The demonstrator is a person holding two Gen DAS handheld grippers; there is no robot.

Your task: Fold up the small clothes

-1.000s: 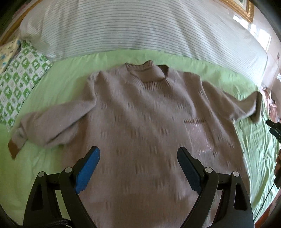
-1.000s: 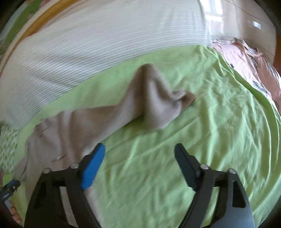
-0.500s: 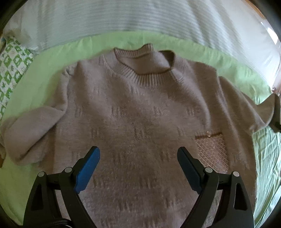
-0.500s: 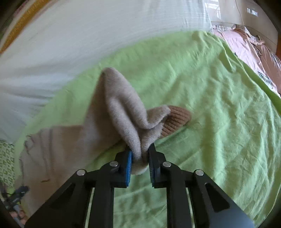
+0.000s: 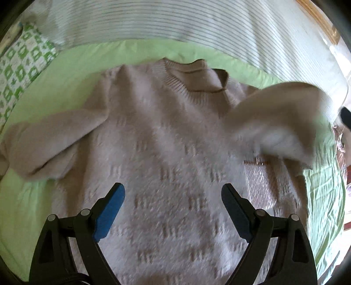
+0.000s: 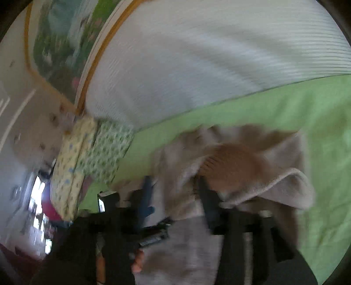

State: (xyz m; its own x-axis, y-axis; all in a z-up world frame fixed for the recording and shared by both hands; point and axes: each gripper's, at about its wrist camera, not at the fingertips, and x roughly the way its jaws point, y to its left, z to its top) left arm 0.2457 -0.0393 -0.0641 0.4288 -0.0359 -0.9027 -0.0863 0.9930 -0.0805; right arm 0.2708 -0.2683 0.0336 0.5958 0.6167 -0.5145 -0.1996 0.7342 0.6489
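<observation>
A beige knit sweater [image 5: 164,136] lies front up on a green sheet [image 5: 87,59]. Its left sleeve [image 5: 50,136] stays spread out. The right sleeve [image 5: 274,114] is lifted and blurred, swung over the chest above the shiny pocket [image 5: 261,186]. My left gripper [image 5: 172,188] hovers open over the sweater's lower middle, holding nothing. In the right wrist view my right gripper [image 6: 175,190] is blurred and its jaws are opening. Sweater fabric shows between them, and the sleeve with its brown cuff [image 6: 232,162] drapes just past the right-hand finger [image 6: 206,197].
A striped white duvet [image 5: 175,19] lies along the far side of the sheet. A green patterned pillow [image 5: 19,65] sits at the left. A framed picture [image 6: 65,43] hangs on the wall. A person's hand [image 6: 137,260] on a black tool shows low in the right wrist view.
The right gripper closed on the right sleeve, swept it up and over toward the sweater's body, and its jaws have now parted. The left gripper sank closer to the sweater, still open.
</observation>
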